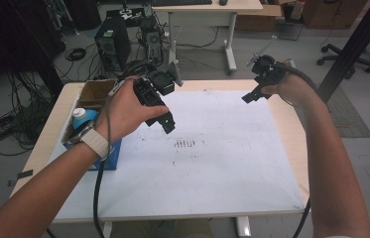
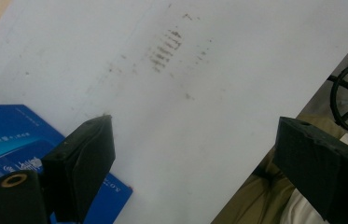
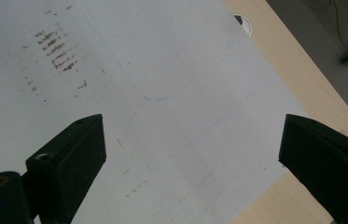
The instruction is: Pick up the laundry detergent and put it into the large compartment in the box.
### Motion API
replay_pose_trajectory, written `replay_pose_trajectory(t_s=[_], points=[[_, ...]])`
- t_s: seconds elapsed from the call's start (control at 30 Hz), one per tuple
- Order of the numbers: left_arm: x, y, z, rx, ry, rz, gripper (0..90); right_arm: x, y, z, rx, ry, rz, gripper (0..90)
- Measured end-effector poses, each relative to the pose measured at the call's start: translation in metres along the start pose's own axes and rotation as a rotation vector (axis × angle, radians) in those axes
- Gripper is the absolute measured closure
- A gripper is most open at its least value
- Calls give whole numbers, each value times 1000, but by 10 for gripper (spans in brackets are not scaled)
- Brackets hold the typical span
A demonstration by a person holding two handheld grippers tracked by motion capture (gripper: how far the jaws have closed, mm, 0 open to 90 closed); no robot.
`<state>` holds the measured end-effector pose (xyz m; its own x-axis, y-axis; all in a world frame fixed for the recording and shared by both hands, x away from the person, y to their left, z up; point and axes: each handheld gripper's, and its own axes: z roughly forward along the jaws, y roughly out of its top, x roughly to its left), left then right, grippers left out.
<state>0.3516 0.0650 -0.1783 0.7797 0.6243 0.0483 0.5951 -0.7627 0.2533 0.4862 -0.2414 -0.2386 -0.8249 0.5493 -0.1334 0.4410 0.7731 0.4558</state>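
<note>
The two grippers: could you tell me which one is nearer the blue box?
The left gripper, held just right of the blue box; the right gripper hangs open over the table's far right.

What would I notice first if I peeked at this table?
Two black grippers held up over a big white sheet: the left gripper near the middle, the right gripper by the far edge, both with jaws wide open. A blue box sits at the table's left edge.
</note>
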Motion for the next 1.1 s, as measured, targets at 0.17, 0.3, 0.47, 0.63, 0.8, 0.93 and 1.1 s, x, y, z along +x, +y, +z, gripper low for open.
replay_pose_trajectory(t_s=[0.17,0.3,0.47,0.63,0.8,0.93,1.1], points=[[-2,1,2,-3,-6,16,132,0,1,2,7,0,0,73],[-3,1,2,-7,-7,20,131,0,2,2,4,-2,1,74],[-3,2,3,-8,-10,20,132,1,1,1,10,-4,0,73],[-3,3,4,-9,-14,18,132,1,1,2,10,-3,-1,74],[-3,4,5,-9,-13,19,132,1,0,2,11,-2,-3,73],[-2,5,5,-8,-15,18,132,0,-1,2,7,-4,-1,74],[-2,7,6,-9,-20,21,133,-1,-2,1,4,-4,2,73]])
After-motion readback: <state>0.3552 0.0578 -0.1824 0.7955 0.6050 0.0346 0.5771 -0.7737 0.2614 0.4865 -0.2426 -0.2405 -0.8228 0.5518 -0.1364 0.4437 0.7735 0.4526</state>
